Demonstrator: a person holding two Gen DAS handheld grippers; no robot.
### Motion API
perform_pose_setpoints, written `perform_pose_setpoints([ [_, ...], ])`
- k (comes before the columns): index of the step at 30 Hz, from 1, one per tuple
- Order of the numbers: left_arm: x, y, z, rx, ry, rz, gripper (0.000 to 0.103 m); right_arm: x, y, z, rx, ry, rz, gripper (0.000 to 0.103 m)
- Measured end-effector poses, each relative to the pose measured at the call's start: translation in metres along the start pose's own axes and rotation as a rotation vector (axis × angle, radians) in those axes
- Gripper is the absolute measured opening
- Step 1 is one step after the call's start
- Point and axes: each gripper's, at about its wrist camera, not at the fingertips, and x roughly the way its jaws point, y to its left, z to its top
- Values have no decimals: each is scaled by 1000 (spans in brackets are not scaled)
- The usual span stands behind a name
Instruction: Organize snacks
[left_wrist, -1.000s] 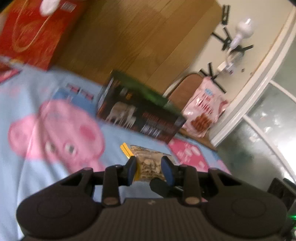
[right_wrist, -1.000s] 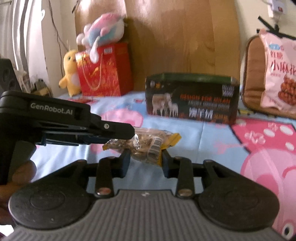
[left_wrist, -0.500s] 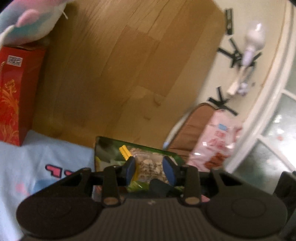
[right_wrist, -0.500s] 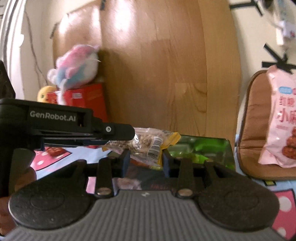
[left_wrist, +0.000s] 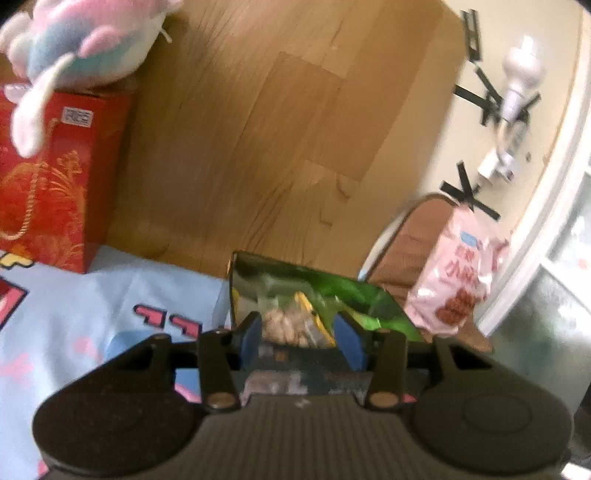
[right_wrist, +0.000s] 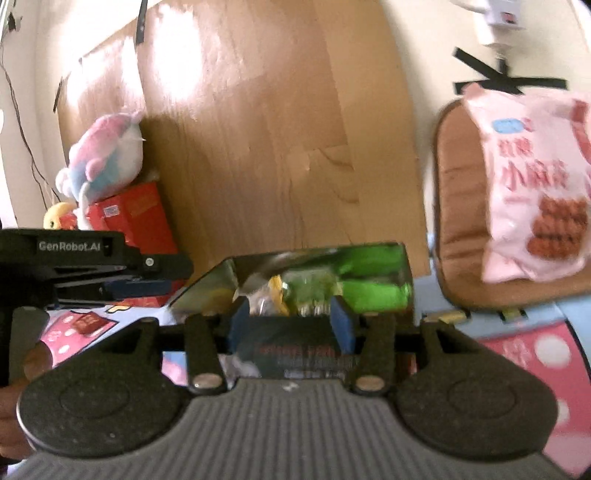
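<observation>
A dark box (left_wrist: 369, 295) with a shiny green inside stands open on the blue cartoon sheet, right in front of both grippers. A clear nut packet with yellow ends (left_wrist: 291, 325) sits low inside the box mouth. It lies between the blue pads (left_wrist: 251, 332) of my left gripper (left_wrist: 301, 336), whose jaws are opening and no longer press it. In the right wrist view the box (right_wrist: 373, 284) and the blurred packet (right_wrist: 275, 295) lie just beyond my right gripper (right_wrist: 290, 321). Its jaws are opening too, with nothing pinched. The left gripper (right_wrist: 177, 275) reaches in from the left.
A red gift box (left_wrist: 48, 192) with a pink and blue plush toy (left_wrist: 85, 48) on top stands at the left. A pink snack bag (right_wrist: 535, 192) leans on a brown cushion (right_wrist: 458, 206) at the right. A wooden board (left_wrist: 258, 129) rises behind the dark box.
Both grippers rose and moved forward from the sheet to the dark box's open top. Their jaws widened, and the packet slipped from their grip down into the box.
</observation>
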Motion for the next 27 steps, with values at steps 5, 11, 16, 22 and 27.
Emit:
perform_pose_setpoints([
  [5,-33,-19,-36,79,23,84,53,-32,1,-24,69,49,14,51],
  [11,-53,-30,-75,130,81,214,62,-51,2,-53,123,144,4,51],
  [16,-60,-33,-94,124,119,270,77,-65,5,-68,154,178,4,51],
  [22,-70,-37,-110,141,124,305,85,-78,14,-81,153,170,5,59],
  [27,-73,-37,-121,138,145,312,89,-84,19,-87,148,162,-2,59],
])
